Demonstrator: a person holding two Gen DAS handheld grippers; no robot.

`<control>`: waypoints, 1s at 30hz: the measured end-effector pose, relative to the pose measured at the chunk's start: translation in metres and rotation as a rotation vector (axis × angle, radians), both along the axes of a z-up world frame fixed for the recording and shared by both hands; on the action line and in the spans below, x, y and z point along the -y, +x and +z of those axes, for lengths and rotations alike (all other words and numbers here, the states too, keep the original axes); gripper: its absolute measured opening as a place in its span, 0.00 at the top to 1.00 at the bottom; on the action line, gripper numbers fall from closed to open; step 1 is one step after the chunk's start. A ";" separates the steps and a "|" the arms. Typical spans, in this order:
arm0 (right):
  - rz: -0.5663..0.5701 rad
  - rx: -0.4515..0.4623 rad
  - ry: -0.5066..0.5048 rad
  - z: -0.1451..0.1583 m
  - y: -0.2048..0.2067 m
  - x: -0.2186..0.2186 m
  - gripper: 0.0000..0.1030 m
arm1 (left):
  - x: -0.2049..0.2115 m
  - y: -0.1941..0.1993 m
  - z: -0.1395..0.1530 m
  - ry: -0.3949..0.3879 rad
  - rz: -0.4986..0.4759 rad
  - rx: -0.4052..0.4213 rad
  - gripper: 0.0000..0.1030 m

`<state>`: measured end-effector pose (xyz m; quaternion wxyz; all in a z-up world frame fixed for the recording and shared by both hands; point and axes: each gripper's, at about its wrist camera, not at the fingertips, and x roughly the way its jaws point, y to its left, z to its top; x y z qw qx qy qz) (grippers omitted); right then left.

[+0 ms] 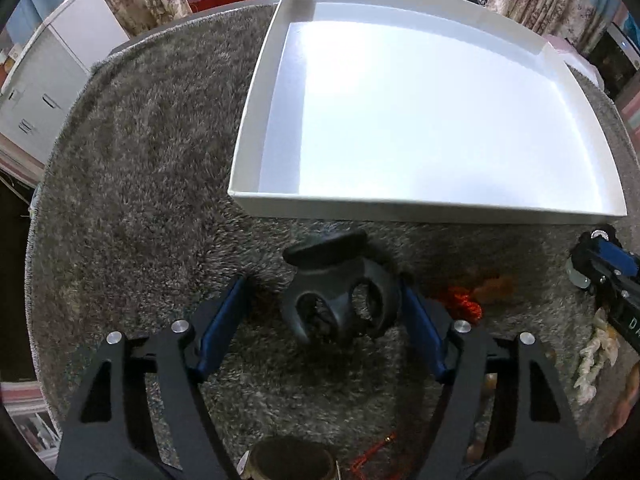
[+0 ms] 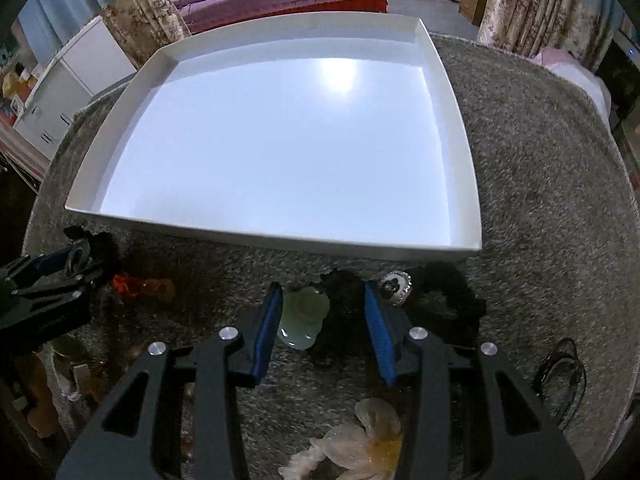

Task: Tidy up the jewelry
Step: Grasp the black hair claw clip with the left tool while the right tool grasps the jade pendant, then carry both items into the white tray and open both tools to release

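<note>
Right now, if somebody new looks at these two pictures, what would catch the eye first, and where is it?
The large white tray, bare inside, fills the far half of the grey shaggy rug. In front of its near wall, the left gripper stands open around a dark carved piece with holes. The right gripper is open too, with a pale green jade pendant beside its left finger.

Dim indoor light; an overhead lamp throws a white glare spot on the floor of the tray (image 2: 280,152) (strongest near its far wall). Dark shadows pool below its near wall; fisheye bending and black vignette ring both views.
</note>
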<state>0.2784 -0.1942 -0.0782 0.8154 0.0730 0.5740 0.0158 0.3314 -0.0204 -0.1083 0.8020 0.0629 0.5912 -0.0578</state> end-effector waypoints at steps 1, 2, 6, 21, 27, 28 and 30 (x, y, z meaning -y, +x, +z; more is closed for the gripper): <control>0.000 0.005 -0.006 0.000 0.000 -0.001 0.59 | -0.001 0.004 0.000 -0.003 0.000 0.005 0.30; -0.003 0.011 -0.007 0.000 0.000 -0.001 0.60 | -0.003 0.006 -0.001 -0.005 0.000 0.009 0.34; -0.018 0.052 -0.017 0.000 -0.005 -0.001 0.65 | -0.004 0.008 0.000 -0.040 -0.003 0.019 0.46; -0.042 0.131 0.089 0.007 -0.020 0.023 0.91 | 0.009 -0.011 0.031 -0.033 0.003 0.053 0.55; -0.034 0.186 0.117 0.022 -0.027 0.028 0.92 | 0.008 -0.022 0.057 -0.064 -0.008 0.091 0.55; -0.032 0.193 0.122 0.024 -0.027 0.029 0.92 | 0.009 -0.024 0.061 -0.072 -0.010 0.097 0.55; -0.031 0.201 0.131 0.026 -0.029 0.030 0.92 | 0.010 -0.026 0.068 -0.084 -0.015 0.105 0.55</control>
